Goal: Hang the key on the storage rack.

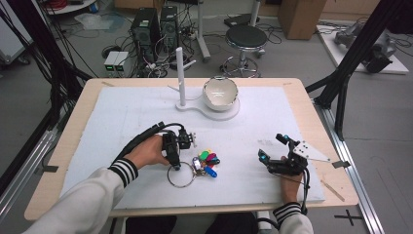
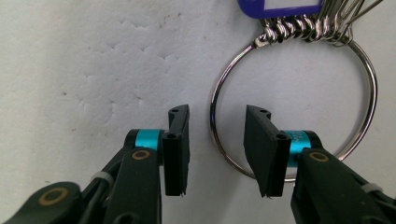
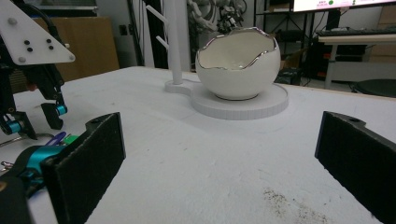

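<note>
Two jaws of the left gripper [image 2: 216, 154] straddle the wire of the key ring [image 2: 292, 107], not yet pinching it. The ring lies flat on the white surface [image 1: 272, 122], tags [image 1: 208, 161] attached. Step: grasping. Next: close squarely. Right gripper [image 1: 275, 155] spread, idle.

Key ring at the near middle of the board, stand and bowl at the far middle.

The big key ring [image 1: 181, 175] lies flat on the white board [image 1: 122, 122], its bunch of key tags [image 1: 208, 161] just right of it. The left gripper [image 1: 173, 162] stands over the ring's left edge, one jaw outside the wire and one inside. The right gripper [image 1: 271, 152] sits well apart to the right. Behind them, the bowl [image 1: 220, 92] rests on a round base [image 1: 233, 113], with the post [image 1: 180, 75] just left of it.
</note>
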A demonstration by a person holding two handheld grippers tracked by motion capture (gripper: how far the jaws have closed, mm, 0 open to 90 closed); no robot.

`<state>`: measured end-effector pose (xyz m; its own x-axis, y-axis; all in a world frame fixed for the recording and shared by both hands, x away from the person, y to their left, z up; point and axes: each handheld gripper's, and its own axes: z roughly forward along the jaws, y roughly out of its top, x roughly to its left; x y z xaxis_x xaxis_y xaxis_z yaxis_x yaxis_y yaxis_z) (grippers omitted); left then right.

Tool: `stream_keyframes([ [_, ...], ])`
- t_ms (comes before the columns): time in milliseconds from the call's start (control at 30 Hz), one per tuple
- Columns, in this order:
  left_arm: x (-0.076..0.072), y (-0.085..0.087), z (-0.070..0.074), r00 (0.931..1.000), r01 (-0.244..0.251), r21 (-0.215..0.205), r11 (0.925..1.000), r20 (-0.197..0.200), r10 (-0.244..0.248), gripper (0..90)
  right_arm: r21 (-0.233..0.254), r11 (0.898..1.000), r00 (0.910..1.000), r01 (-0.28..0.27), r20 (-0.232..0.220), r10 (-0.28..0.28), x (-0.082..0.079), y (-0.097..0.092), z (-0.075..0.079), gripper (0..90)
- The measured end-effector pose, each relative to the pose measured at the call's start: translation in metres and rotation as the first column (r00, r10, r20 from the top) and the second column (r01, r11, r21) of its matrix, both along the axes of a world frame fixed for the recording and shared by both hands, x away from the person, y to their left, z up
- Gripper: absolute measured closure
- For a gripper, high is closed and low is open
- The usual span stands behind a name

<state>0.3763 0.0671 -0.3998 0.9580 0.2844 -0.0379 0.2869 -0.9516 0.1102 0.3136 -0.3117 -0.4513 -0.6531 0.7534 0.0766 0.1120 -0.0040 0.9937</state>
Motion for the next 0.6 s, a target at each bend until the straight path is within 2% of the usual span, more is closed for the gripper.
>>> stream_keyframes([
  [367, 0.0015, -0.0022, 0.0019, 0.9997, -0.023, 0.009, 0.9997, 0.007, 0.023, 69.3, -0.001, 1.000, 1.0000, 0.000, 0.000, 0.000, -0.0002, 0.0001, 0.0001, 1.2],
  [600, 0.0019, -0.0055, 0.0012, 0.9993, -0.035, 0.029, 0.9990, 0.013, 0.034, 73.3, -0.003, 1.000, 1.0000, -0.001, 0.000, 0.001, -0.0003, 0.0001, 0.0001, 1.2],
])
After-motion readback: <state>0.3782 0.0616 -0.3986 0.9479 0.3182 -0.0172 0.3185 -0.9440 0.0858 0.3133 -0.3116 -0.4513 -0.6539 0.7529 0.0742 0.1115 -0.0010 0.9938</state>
